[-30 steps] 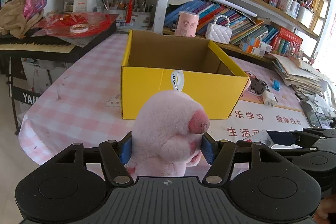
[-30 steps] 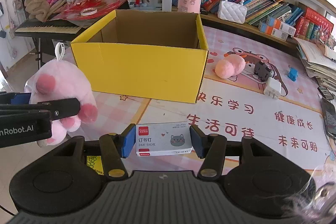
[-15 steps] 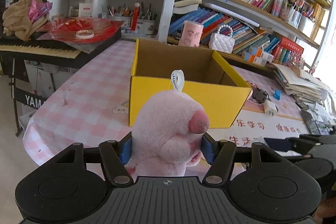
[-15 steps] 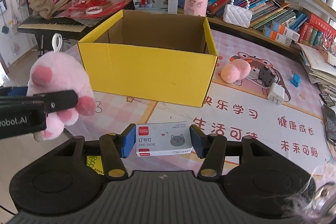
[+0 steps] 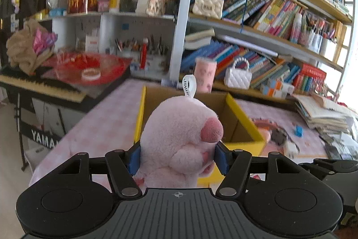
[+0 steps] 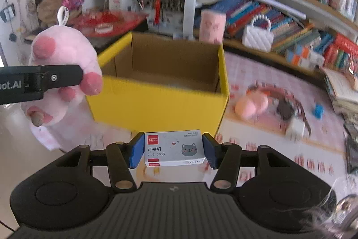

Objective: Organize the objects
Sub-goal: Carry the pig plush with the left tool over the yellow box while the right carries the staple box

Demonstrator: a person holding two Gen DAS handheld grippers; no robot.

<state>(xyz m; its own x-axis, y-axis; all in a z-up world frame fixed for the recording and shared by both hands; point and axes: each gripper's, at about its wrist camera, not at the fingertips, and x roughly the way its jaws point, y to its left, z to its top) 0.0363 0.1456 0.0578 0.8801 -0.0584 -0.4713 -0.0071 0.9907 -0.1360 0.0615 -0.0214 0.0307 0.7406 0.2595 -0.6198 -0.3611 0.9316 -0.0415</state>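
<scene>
Left gripper (image 5: 177,155) is clasping the pink plush (image 5: 179,138) near the yellow box (image 6: 161,91), while right gripper (image 6: 173,152) is clamping the staple packet (image 6: 174,150); both loads are needing lowering into it.

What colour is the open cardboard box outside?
Yellow outside, plain brown inside; the cardboard box shows best in the right wrist view.

One yellow box (image 6: 156,102) stands on the table. Two pink plush toys: one (image 5: 179,140) clamped, another (image 6: 251,106) lying beside the box. One staple box (image 6: 174,150). Two white quilted handbags (image 5: 238,76) and (image 5: 208,5) sit on the shelves. One pink cup (image 6: 212,26), one white charger (image 6: 295,127), one small blue block (image 6: 317,110)
</scene>
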